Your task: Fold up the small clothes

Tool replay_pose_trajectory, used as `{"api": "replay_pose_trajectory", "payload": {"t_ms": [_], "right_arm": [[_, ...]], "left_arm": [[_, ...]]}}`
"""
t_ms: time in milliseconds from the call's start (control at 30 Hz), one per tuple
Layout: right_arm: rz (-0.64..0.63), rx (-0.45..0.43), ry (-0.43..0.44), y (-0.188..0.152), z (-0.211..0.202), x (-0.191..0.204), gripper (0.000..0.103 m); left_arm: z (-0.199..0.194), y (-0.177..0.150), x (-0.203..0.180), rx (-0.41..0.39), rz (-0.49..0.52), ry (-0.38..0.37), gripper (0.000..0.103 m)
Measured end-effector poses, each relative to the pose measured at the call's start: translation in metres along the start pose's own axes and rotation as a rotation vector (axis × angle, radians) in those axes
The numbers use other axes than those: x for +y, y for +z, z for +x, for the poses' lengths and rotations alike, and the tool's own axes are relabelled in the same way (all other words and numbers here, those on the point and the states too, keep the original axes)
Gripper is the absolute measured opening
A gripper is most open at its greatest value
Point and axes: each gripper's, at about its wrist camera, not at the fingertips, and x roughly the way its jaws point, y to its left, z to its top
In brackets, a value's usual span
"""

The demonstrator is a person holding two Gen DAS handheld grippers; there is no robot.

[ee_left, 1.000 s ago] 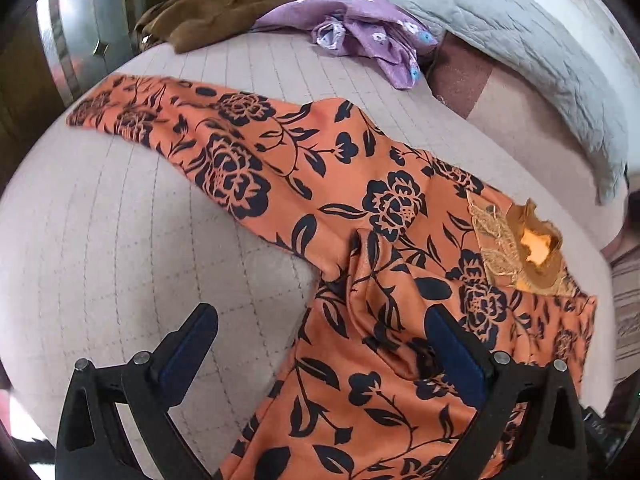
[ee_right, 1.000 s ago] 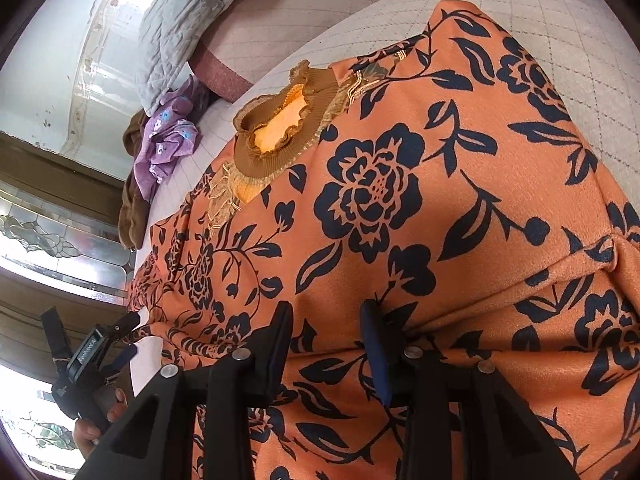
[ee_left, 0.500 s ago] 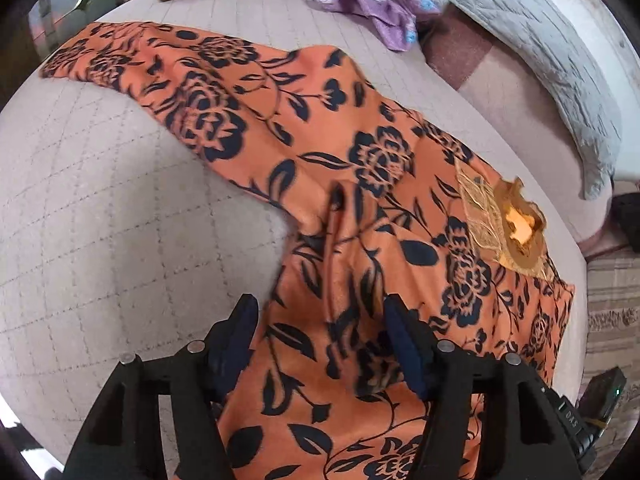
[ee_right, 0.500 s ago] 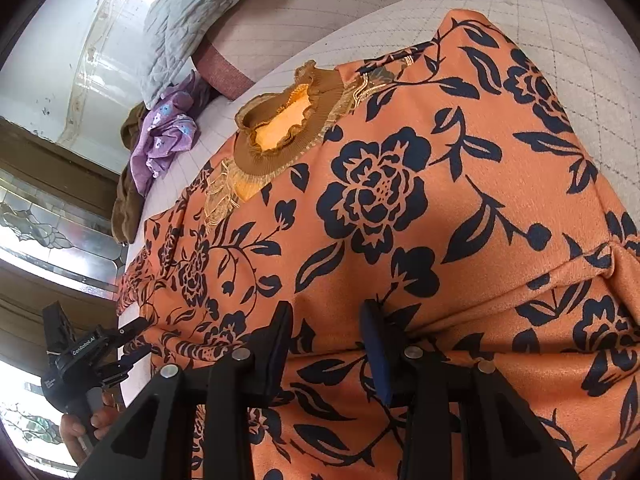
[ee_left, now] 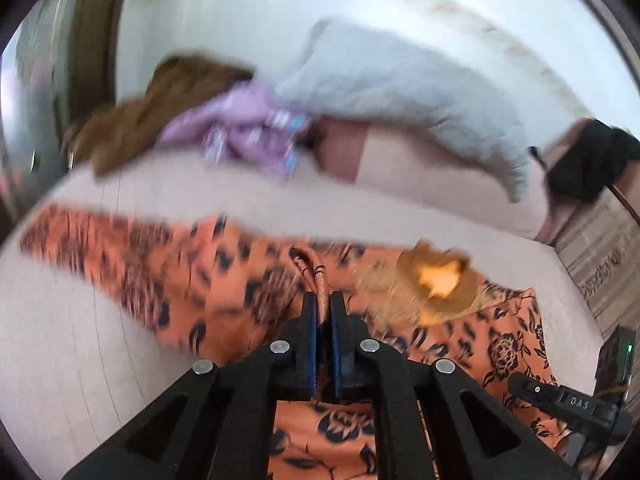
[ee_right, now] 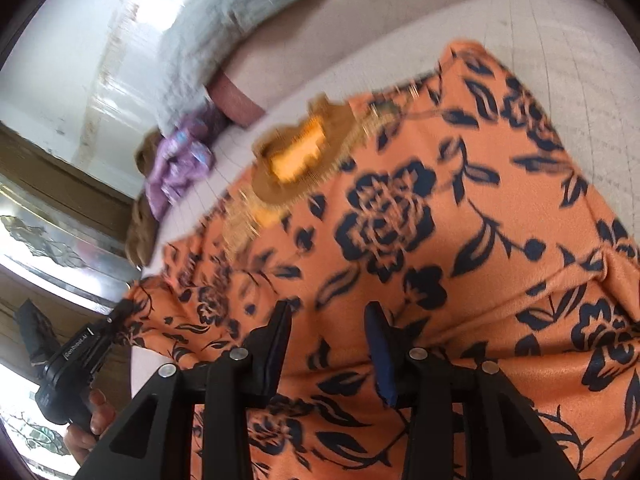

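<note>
Your 2 fisheye views each look forward and downward along their own fingers, close over the orange floral garment (ee_left: 504, 344). Left view faces the grey pillow (ee_left: 404, 92) in its upper centre; right view tilts, pillow upper left. Both share the garment's collar (ee_right: 296, 160) and purple cloth (ee_right: 176, 168).

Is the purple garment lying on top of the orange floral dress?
No, the purple garment lies apart from the orange floral dress, bare mattress between them.

The left hand-held gripper (ee_left: 325, 312) pinches a fold of the orange floral garment (ee_left: 208, 276).
</note>
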Motion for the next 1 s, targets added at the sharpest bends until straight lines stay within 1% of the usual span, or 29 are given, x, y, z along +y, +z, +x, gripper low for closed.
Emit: {"api": "replay_pose_trajectory", "payload": {"t_ms": [67,100,133,167,200,267,300,333,400,467,500,533,567,600,633,667,700,733,800,867,933,1000], "right_arm": [[-0.037,-0.008,-0.003,-0.001,0.000,0.007,0.042],[-0.045,0.004,-0.008,-0.002,0.003,0.008,0.042],[-0.045,0.027,-0.016,-0.003,0.008,0.008,0.042],[-0.039,0.050,-0.025,-0.005,0.013,0.007,0.042],[-0.026,0.081,-0.038,-0.008,0.021,0.003,0.042],[-0.041,0.070,-0.050,-0.010,0.022,0.005,0.042],[-0.057,0.070,-0.058,-0.010,0.022,0.008,0.042],[-0.078,0.069,-0.063,-0.010,0.020,0.012,0.042],[-0.093,0.062,-0.040,-0.010,0.018,0.015,0.042],[-0.095,0.052,0.012,-0.011,0.014,0.016,0.042],[-0.108,0.041,0.044,-0.013,0.012,0.021,0.042],[-0.123,0.035,0.064,-0.014,0.012,0.026,0.045],[-0.142,0.030,0.084,-0.016,0.011,0.031,0.050],[-0.174,0.036,0.104,-0.019,0.013,0.038,0.054],[-0.199,0.054,0.110,-0.024,0.015,0.044,0.061],[-0.225,0.088,0.102,-0.028,0.021,0.048,0.062],[-0.253,0.143,0.070,-0.034,0.034,0.052,0.062],[-0.269,0.159,0.045,-0.039,0.040,0.053,0.063],[-0.316,0.116,0.025,-0.044,0.039,0.060,0.063],[-0.336,0.110,0.020,-0.044,0.038,0.065,0.062],[-0.328,0.106,0.030,-0.043,0.037,0.067,0.062],[-0.321,0.120,0.028,-0.043,0.040,0.062,0.062]], "left_arm": [[-0.007,0.001,-0.007,-0.049,0.058,-0.017,0.006],[-0.008,-0.001,-0.007,-0.057,0.086,-0.001,0.006],[0.002,-0.005,-0.004,-0.021,0.122,0.062,0.007],[0.014,-0.009,0.001,0.034,0.133,0.113,0.007],[0.027,-0.012,0.009,0.097,0.127,0.155,0.010],[0.056,-0.021,0.034,0.250,0.052,0.215,0.010],[0.062,-0.024,0.046,0.289,0.018,0.246,0.010],[0.063,-0.024,0.062,0.312,-0.024,0.284,0.010],[0.052,-0.020,0.079,0.284,-0.078,0.293,0.010],[0.035,-0.013,0.100,0.225,-0.148,0.291,0.019],[0.028,-0.011,0.112,0.203,-0.185,0.304,0.028],[0.024,-0.011,0.123,0.190,-0.222,0.323,0.034],[0.020,-0.012,0.136,0.184,-0.256,0.339,0.035],[0.019,-0.013,0.146,0.182,-0.295,0.350,0.039],[0.016,-0.015,0.163,0.181,-0.359,0.348,0.044],[0.015,-0.017,0.175,0.180,-0.402,0.345,0.046],[0.017,-0.018,0.184,0.181,-0.440,0.348,0.048],[0.018,-0.020,0.200,0.177,-0.492,0.360,0.048],[0.017,-0.024,0.212,0.163,-0.539,0.367,0.048],[0.020,-0.020,0.230,0.140,-0.578,0.343,0.051],[0.021,-0.012,0.249,0.109,-0.622,0.326,0.065],[0.024,-0.007,0.267,0.072,-0.663,0.320,0.072]]}}
